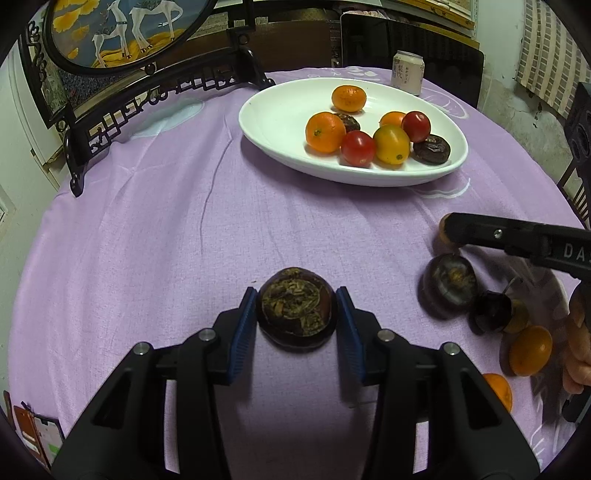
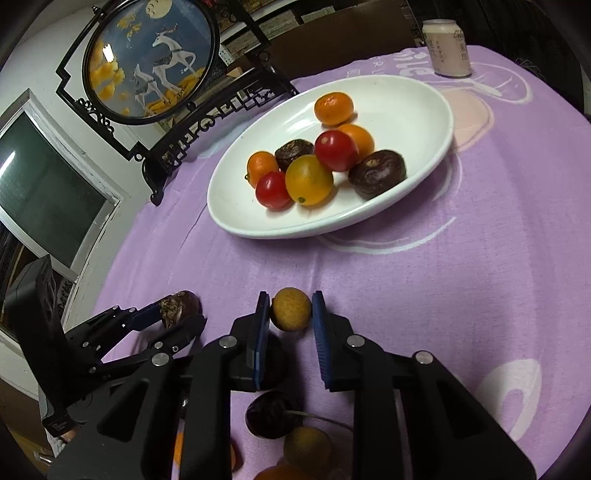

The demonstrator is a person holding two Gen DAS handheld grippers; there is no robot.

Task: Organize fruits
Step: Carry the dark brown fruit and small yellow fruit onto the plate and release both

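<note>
A white oval plate at the back holds several oranges, tomatoes and dark round fruits. My left gripper is shut on a dark brown round fruit just above the purple cloth; it also shows in the right wrist view. My right gripper is shut on a small yellow-orange fruit, seen at the right of the left wrist view.
Loose fruits lie on the cloth near my right gripper: a dark round one, a dark cherry and oranges. A black framed deer screen stands back left. A drink can stands behind the plate.
</note>
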